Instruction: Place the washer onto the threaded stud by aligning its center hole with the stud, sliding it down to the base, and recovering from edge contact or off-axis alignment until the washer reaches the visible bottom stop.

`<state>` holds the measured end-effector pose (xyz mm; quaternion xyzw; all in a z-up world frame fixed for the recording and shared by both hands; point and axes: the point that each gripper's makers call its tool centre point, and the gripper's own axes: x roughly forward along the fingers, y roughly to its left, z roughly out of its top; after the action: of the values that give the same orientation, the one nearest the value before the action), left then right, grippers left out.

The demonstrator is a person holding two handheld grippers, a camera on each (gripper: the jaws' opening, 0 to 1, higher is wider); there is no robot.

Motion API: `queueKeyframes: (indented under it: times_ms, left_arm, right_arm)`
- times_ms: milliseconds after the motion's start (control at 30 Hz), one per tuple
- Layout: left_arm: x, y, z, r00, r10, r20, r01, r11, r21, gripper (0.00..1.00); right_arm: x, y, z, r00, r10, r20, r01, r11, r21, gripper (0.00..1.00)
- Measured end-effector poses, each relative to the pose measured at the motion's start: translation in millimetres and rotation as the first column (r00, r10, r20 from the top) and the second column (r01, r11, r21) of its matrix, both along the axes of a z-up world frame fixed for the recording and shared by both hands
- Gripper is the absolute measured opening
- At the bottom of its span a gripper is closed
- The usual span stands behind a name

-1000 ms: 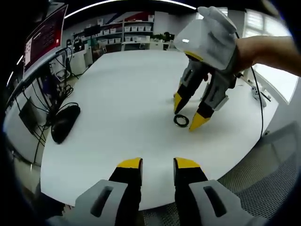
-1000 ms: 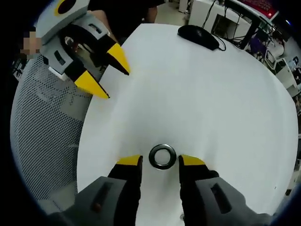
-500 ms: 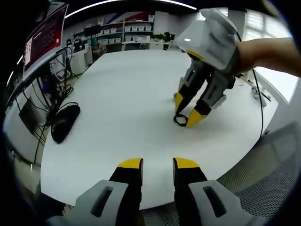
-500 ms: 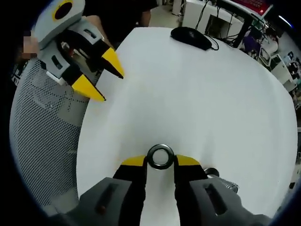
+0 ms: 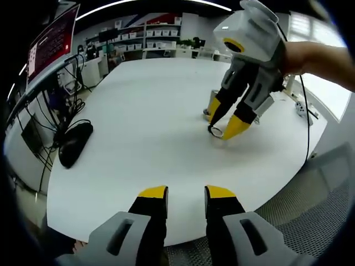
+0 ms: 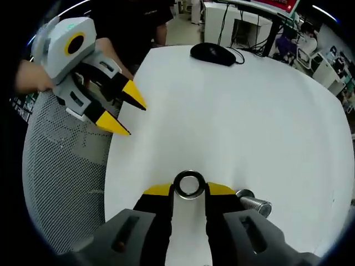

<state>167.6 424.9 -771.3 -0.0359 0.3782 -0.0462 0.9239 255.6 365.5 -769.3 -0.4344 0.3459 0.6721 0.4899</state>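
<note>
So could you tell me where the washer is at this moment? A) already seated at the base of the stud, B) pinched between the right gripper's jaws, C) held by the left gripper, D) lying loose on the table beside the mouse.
B: the washer sits clamped between the yellow tips of the right gripper, beside the threaded stud.

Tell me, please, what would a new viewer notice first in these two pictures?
In the right gripper view, the right gripper pinches a metal washer between its yellow tips, above the white table, with the threaded stud just to its right. The left gripper waits open at the table's edge, and a black mouse lies far behind.
</note>
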Motion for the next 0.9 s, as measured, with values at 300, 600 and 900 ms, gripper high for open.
queueKeyframes:
  times_ms: [300,600,900]
  left_arm:
    - [0.1,-0.4,0.5,1.0,-0.001,0.002,0.001,1.0,-0.002,0.24]
    - [-0.2,-0.5,0.4,1.0,-0.001,-0.001,0.001,1.0,0.0,0.24]
    - [-0.3,-0.2,0.5,1.0,0.001,0.0,-0.001,1.0,0.0,0.24]
  right_arm:
    - [7.4,-9.0,17.5,1.0,-0.006,0.003,0.006,1.0,-0.01,0.23]
    - [17.9,-12.3,32.2,1.0,-0.008,0.025,0.008,1.0,-0.022,0.23]
    - [30.4,-12.2,47.7,0.997,0.011,0.071,-0.009,1.0,-0.027,0.23]
